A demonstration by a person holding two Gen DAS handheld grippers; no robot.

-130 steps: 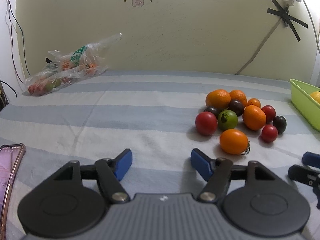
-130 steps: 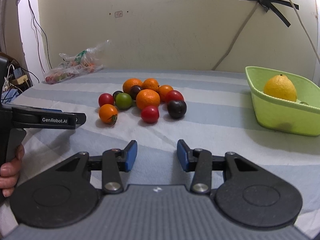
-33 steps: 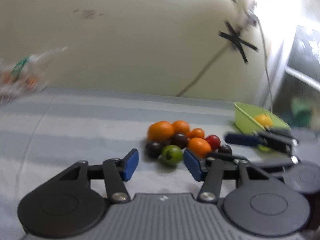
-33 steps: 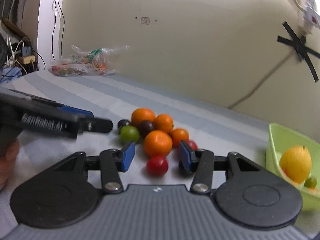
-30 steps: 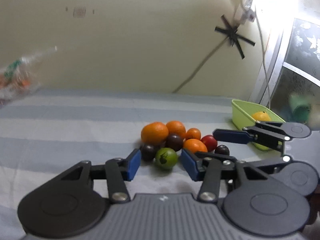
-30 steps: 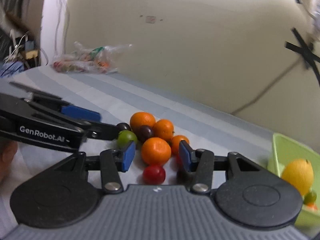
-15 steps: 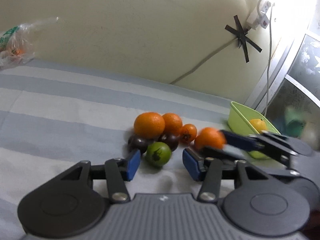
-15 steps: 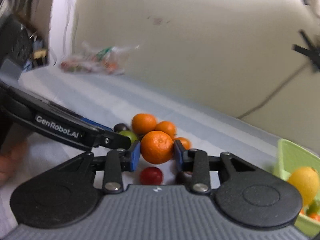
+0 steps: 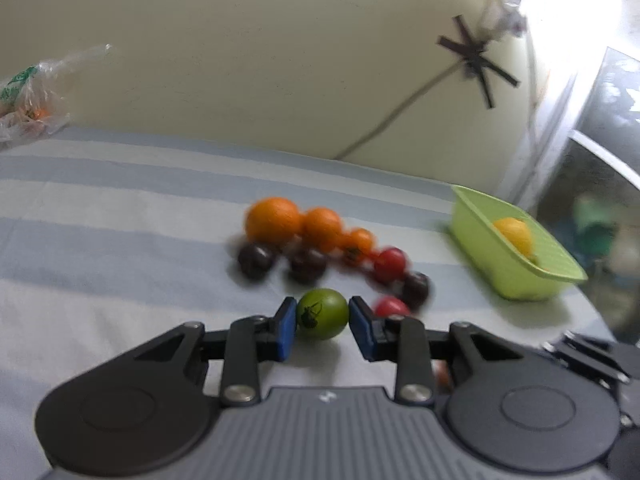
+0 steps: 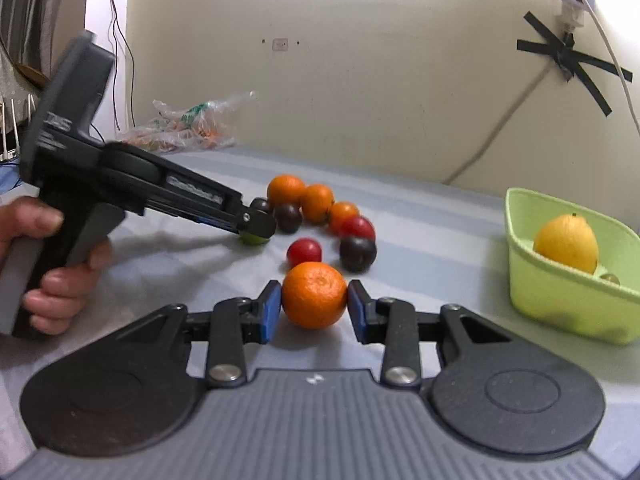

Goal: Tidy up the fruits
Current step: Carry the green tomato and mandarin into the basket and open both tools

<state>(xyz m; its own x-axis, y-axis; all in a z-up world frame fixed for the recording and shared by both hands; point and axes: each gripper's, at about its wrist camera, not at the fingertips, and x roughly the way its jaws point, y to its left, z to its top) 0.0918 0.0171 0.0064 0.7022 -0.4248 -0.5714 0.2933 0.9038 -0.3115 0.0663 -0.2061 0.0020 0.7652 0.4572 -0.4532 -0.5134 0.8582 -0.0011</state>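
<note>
My left tool [image 9: 322, 323] has just closed its jaws on the green fruit [image 9: 322, 313], low over the striped bed [image 9: 120, 264]. My right tool [image 10: 313, 311] clamps an orange [image 10: 314, 295]. Just behind lie a red fruit [image 10: 304, 251] and a dark one [image 10: 358, 253], then more oranges [image 10: 286, 189]. At the right stands the green basket [image 10: 560, 300] with a yellow fruit [image 10: 567, 243] inside.

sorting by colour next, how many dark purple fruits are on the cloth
3. One dark fruit peeks out behind the left gripper, one sits beside it, one lies nearest the basket. Others may be hidden.
</note>
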